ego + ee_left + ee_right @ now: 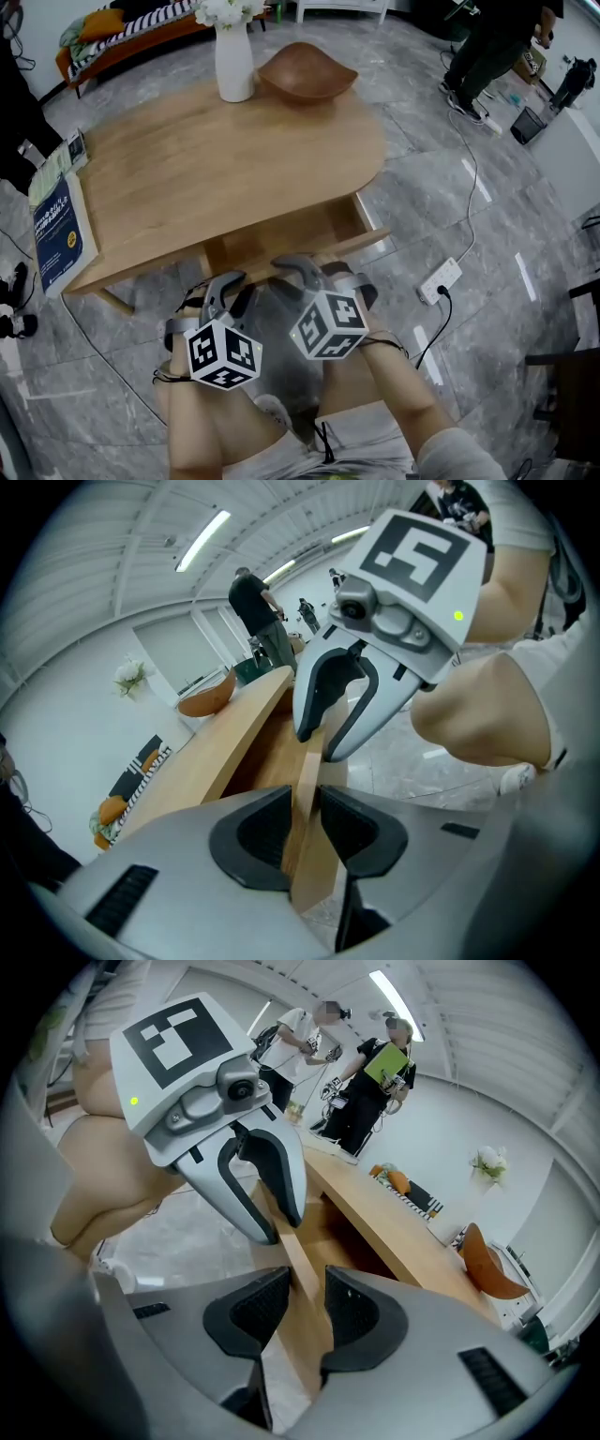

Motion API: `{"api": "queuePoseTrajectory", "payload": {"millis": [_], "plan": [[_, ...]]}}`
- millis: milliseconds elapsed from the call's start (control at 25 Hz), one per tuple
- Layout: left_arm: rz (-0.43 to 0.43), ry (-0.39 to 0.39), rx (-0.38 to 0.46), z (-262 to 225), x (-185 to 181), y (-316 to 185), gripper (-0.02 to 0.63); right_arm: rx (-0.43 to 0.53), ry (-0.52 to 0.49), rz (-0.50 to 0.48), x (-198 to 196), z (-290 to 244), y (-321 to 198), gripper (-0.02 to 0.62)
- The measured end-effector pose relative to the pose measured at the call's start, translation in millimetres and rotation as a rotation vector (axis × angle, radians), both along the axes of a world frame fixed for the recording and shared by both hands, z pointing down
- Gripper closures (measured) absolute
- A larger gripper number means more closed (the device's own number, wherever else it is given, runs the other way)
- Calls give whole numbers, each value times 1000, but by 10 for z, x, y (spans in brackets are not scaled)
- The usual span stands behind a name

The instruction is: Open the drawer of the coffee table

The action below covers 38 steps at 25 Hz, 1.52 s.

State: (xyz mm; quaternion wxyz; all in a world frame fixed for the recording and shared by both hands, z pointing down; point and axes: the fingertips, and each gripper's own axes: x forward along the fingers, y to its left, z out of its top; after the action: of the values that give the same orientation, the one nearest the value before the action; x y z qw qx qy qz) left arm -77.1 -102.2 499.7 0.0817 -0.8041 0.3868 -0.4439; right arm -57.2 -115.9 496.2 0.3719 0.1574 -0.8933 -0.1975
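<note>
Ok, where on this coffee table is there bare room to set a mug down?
The tabletop is bare across its middle and right, between the book at the left edge and the vase and wooden bowl at the far edge. The near edge is crowded: the left gripper and right gripper clamp the drawer front.

the head camera looks steeply down from above on the coffee table (pixel 187 178), with the left gripper (pixel 230 281) and right gripper (pixel 305 270) close beneath it, low in the frame. each gripper camera sits just behind its own jaws and looks along them from very near: the left one faces along the drawer front (pixel 361 242) toward the right gripper, and the right one faces back the other way. all three views share the drawer front, the table's near edge and both grippers.
</note>
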Motion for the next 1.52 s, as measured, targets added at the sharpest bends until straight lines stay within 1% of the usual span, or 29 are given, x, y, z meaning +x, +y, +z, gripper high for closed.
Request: {"api": "queuePoseTrajectory", "payload": {"millis": [120, 360, 600, 800, 1040, 1520], "plan": [[4, 10, -13, 2, 14, 26, 503, -2, -3, 6, 13, 2, 27, 472], [11, 5, -23, 2, 31, 44, 505, -12, -34, 16, 31, -6, 44, 471], [21, 21, -53, 5, 59, 105, 508, -11, -35, 12, 59, -4, 106, 471], [29, 24, -51, 14, 60, 121, 511, -14, -35, 13, 59, 8, 117, 471], [45, 47, -66, 8, 89, 173, 514, -28, -27, 9, 85, 9, 166, 471], [51, 46, -65, 13, 122, 217, 515, -43, -17, 12, 112, 13, 206, 471]]}}
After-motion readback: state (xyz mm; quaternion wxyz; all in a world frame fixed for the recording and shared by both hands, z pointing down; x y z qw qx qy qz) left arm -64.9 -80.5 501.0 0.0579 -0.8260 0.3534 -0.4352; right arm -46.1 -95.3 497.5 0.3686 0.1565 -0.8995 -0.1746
